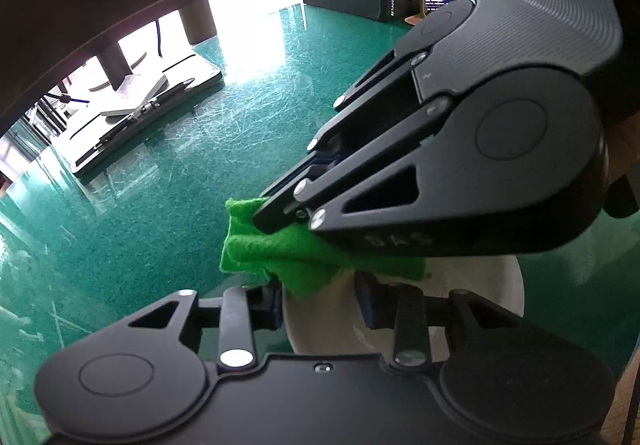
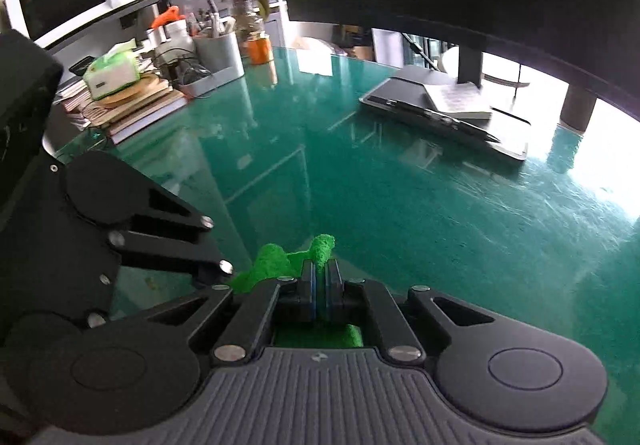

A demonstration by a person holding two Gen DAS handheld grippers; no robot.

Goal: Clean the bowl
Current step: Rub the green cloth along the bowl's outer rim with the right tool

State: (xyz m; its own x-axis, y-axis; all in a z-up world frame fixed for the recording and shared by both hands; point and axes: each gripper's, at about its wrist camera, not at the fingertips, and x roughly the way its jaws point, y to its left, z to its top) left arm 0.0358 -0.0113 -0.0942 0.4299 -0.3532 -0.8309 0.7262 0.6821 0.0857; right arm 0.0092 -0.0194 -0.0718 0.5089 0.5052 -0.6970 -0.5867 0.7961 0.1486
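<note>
Right tongs (image 2: 320,285) pinch the cloth (image 1: 280,249) tight; left tongs (image 1: 320,305) stand slack astride the bowl (image 1: 480,285) rim, not gripping; wiped hard, the bowl may skid

White bowl (image 1: 472,297) on green table, crumpled green cloth (image 1: 280,249) over it.

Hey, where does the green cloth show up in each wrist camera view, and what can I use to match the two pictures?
Left wrist view: the green cloth sits lower centre, pinched in the right gripper, above the white bowl.
Right wrist view: the cloth pokes out at lower centre, between the right gripper's shut fingers.
Shared landmark: the black tablet with a pen on the green table.
</note>
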